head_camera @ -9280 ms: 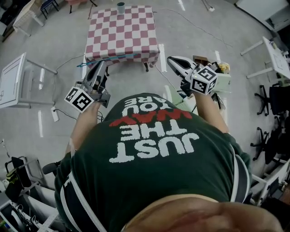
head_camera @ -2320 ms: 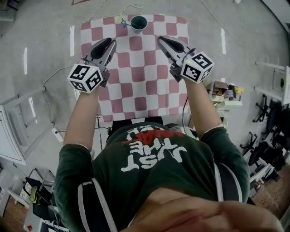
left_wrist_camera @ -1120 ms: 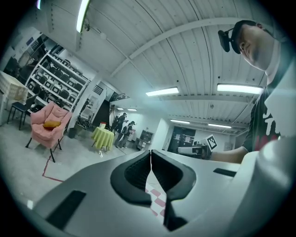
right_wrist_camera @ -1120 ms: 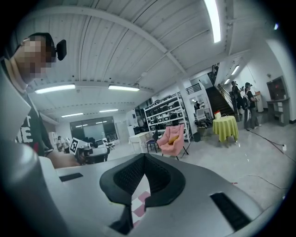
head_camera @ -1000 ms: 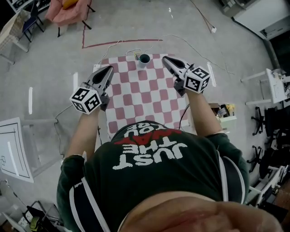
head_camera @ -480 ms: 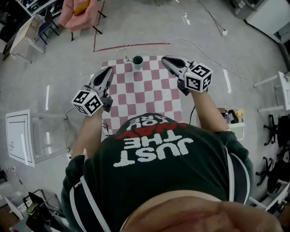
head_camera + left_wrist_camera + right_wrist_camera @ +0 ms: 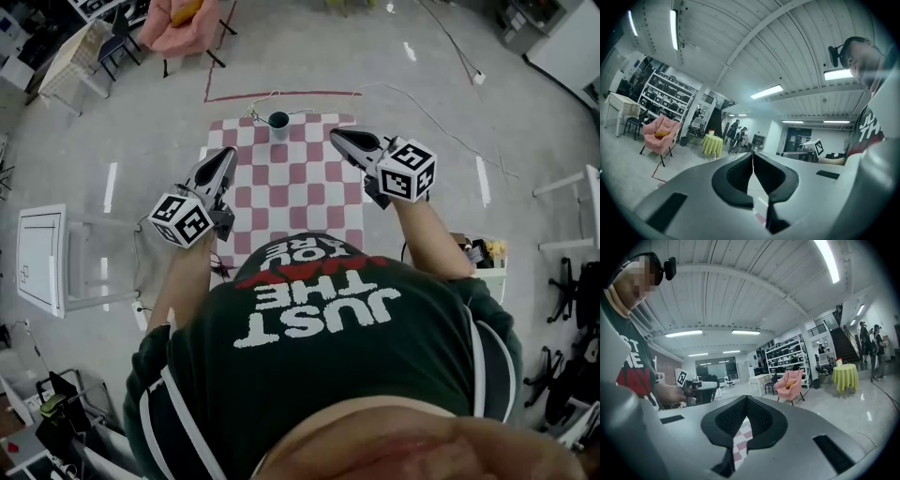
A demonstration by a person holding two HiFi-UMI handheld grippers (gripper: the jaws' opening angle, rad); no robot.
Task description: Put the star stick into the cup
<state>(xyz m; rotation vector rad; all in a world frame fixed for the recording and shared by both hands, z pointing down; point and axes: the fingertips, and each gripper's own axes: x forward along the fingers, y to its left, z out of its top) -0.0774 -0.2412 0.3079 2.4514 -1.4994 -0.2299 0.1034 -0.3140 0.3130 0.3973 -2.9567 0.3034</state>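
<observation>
You have drawn back from the desk (image 7: 292, 187), now smaller and farther in the head view; left claw (image 7: 228, 153) and right claw (image 7: 336, 134) are pressed together, empty, at its sides; the star stick (image 7: 253, 113), a mere speck, seemingly leans from the far cup (image 7: 278, 120).

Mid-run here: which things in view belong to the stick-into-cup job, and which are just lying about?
For the job: cup on the checkered table; star stick, a small speck left of it; left gripper and right gripper, both shut, empty.
Lying about: pink armchair; white side table; red floor tape.
</observation>
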